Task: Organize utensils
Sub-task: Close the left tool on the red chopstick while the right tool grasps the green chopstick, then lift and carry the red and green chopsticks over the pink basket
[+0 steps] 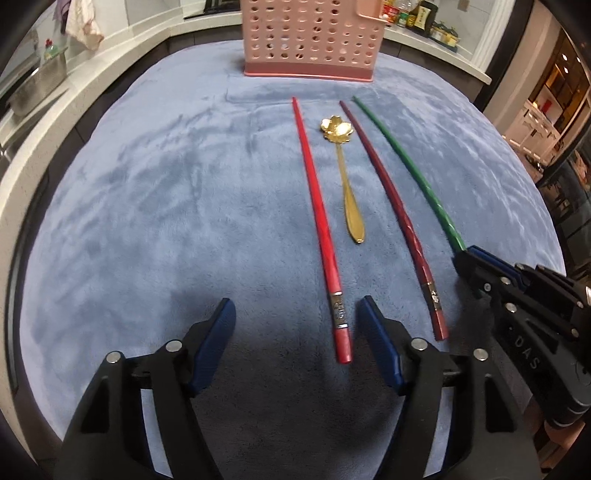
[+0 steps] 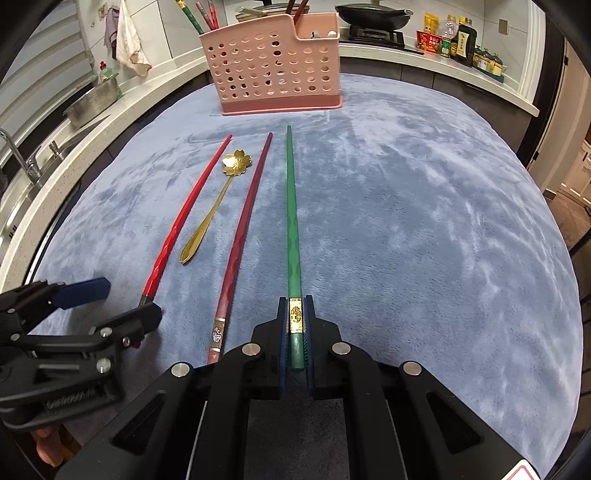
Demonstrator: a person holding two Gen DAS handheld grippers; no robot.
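Note:
Three chopsticks and a spoon lie side by side on a blue plush cloth (image 1: 147,221): a red chopstick (image 1: 317,206), a gold flower-bowl spoon (image 1: 341,155), a dark red chopstick (image 1: 388,192) and a green chopstick (image 2: 291,214). My left gripper (image 1: 297,332) is open and straddles the thick end of the red chopstick, with neither pad touching it. My right gripper (image 2: 295,325) is shut on the thick end of the green chopstick, which still lies along the cloth. A pink perforated utensil holder (image 2: 273,70) stands at the far edge with several chopsticks in it.
A pale counter curves around the cloth. It carries a metal colander (image 2: 92,103) and a faucet (image 2: 22,155) on the left. A wok on a stove (image 2: 373,16) stands at the back and bottles (image 2: 454,37) at the right. A cloth hangs on the wall at the far left (image 2: 129,40).

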